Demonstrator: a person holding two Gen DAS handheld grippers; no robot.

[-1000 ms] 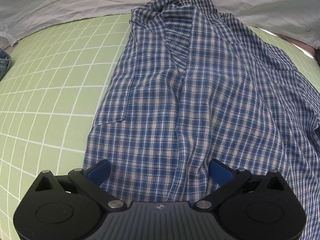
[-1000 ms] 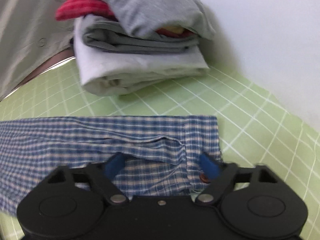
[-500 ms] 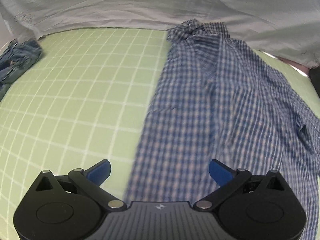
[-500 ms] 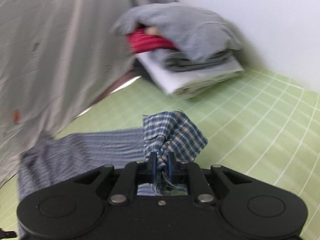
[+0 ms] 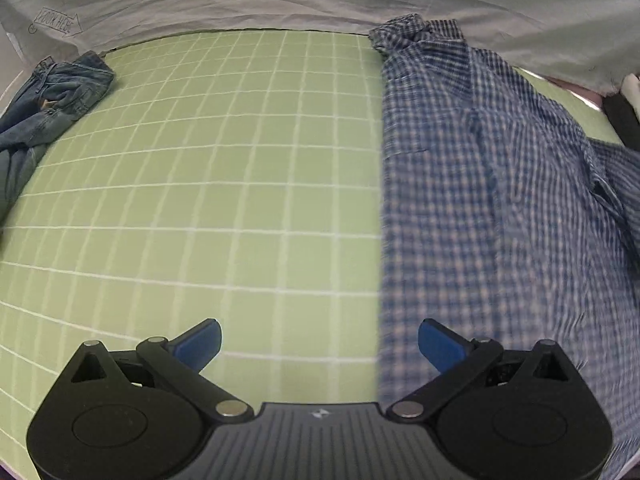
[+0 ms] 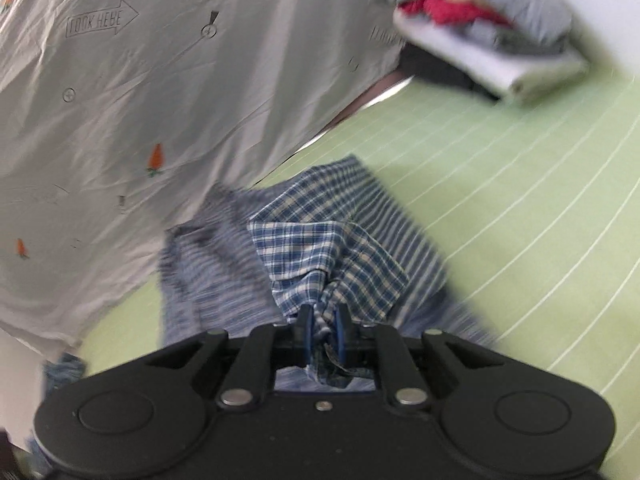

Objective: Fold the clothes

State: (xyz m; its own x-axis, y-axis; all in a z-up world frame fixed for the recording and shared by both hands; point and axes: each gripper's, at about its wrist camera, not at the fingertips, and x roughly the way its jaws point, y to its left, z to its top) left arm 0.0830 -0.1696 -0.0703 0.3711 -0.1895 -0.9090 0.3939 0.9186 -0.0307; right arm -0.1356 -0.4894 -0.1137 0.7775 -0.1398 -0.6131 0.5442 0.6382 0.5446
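A blue and white plaid shirt (image 5: 480, 200) lies spread on the green grid mat (image 5: 220, 180), filling the right half of the left wrist view, collar at the far end. My left gripper (image 5: 319, 344) is open and empty, low over the mat at the shirt's left edge. My right gripper (image 6: 323, 326) is shut on a bunched sleeve end of the plaid shirt (image 6: 320, 256) and holds it lifted above the mat, with the rest of the shirt trailing below it.
Blue jeans (image 5: 48, 96) lie crumpled at the mat's far left. A stack of folded clothes (image 6: 492, 40), grey, white and red, sits at the far right corner. A white printed sheet (image 6: 160, 80) hangs behind the mat.
My right gripper closed on the sleeve end and lifted it, swinging left. My left gripper moved left, off the shirt's hem to its left edge.
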